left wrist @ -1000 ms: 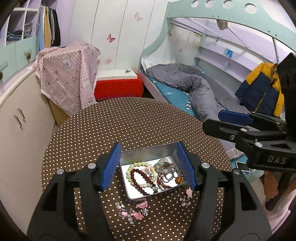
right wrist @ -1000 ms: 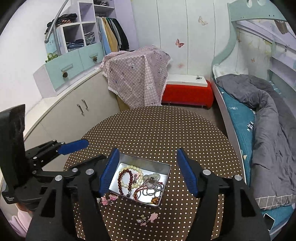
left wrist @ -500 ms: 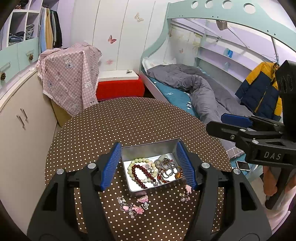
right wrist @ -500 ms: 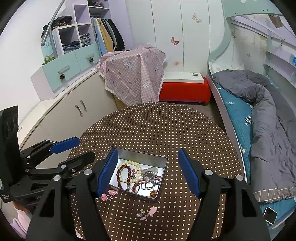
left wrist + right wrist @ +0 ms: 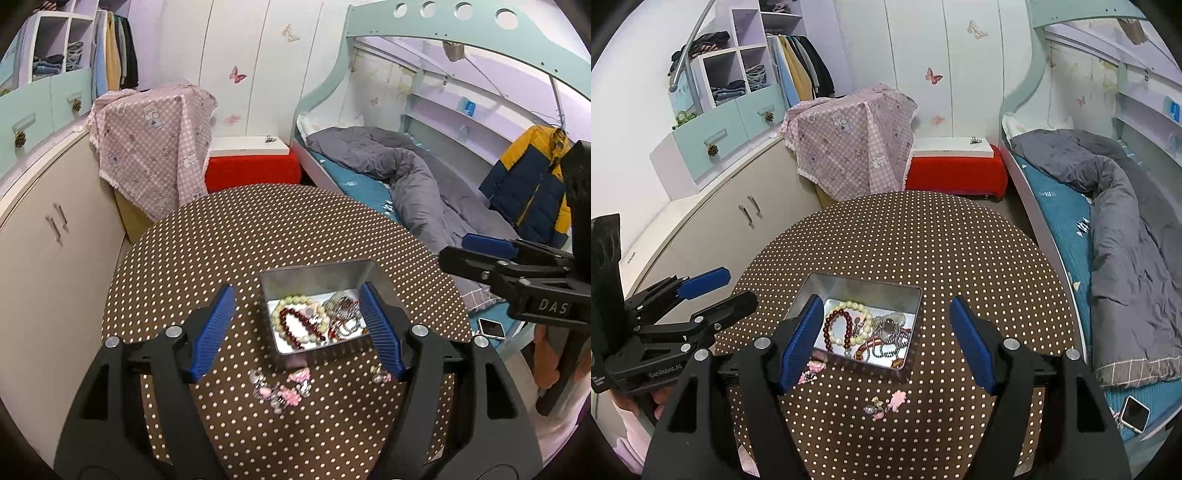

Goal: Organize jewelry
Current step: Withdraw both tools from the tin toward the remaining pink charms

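A: Which step is in hand?

B: Judging by the layout, the loose pieces come next. The metal tin (image 5: pixel 317 280) sits on the polka-dot surface (image 5: pixel 258 229) at the centre of the frame and already holds bracelets. Two small clusters of pink charms lie outside it: one (image 5: pixel 280 387) just below the tin's near wall in the left wrist view, the other (image 5: pixel 884 402) lower centre in the right wrist view.

A: And the hand-held grippers?

B: The left hand-held gripper (image 5: pixel 297 332) is opening its jaws, nothing between the pads; it hangs over the tin's near edge. The right hand-held gripper (image 5: pixel 886 339) is also opening, empty, above the tin.

A: What does the next move call for?

B: Probably a descent onto one charm cluster, closing on small, thin pieces lying flat against the cloth.

A: Counts?

B: One tin, two hand-held grippers, two loose clusters. Inside: one pale bead bracelet (image 5: pixel 849 306), one dark red one (image 5: pixel 836 325), plus a tangle of chains too knotted to count
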Available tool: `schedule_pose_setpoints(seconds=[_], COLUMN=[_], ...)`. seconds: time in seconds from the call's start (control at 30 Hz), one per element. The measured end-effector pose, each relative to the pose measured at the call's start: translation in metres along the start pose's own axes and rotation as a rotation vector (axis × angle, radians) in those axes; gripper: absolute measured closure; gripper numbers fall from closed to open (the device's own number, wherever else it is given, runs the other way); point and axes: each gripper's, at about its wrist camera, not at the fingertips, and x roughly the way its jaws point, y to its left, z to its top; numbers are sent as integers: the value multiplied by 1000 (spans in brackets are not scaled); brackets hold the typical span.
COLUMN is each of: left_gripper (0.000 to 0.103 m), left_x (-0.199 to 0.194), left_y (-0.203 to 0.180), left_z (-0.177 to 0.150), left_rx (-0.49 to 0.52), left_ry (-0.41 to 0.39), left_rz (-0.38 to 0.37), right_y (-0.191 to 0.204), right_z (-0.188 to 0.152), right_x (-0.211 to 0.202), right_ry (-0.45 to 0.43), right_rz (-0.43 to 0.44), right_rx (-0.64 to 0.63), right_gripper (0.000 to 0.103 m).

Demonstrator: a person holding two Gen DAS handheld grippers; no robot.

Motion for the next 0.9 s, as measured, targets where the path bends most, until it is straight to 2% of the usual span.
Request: schedule_pose_setpoints(seconds=[0.5,0.9], left_gripper=[28,28], left_x=[19,45], left_y=[26,20], left_z=[-53,-92], left_rx=[-73,-79], left_ry=[115,217], left_rz=[44,50], right_y=[13,30], right_z=[-42,-76], right_x=[25,49], right_ry=[92,169], right_rz=[21,29], right_rx=[13,-20], right_gripper=[30,30])
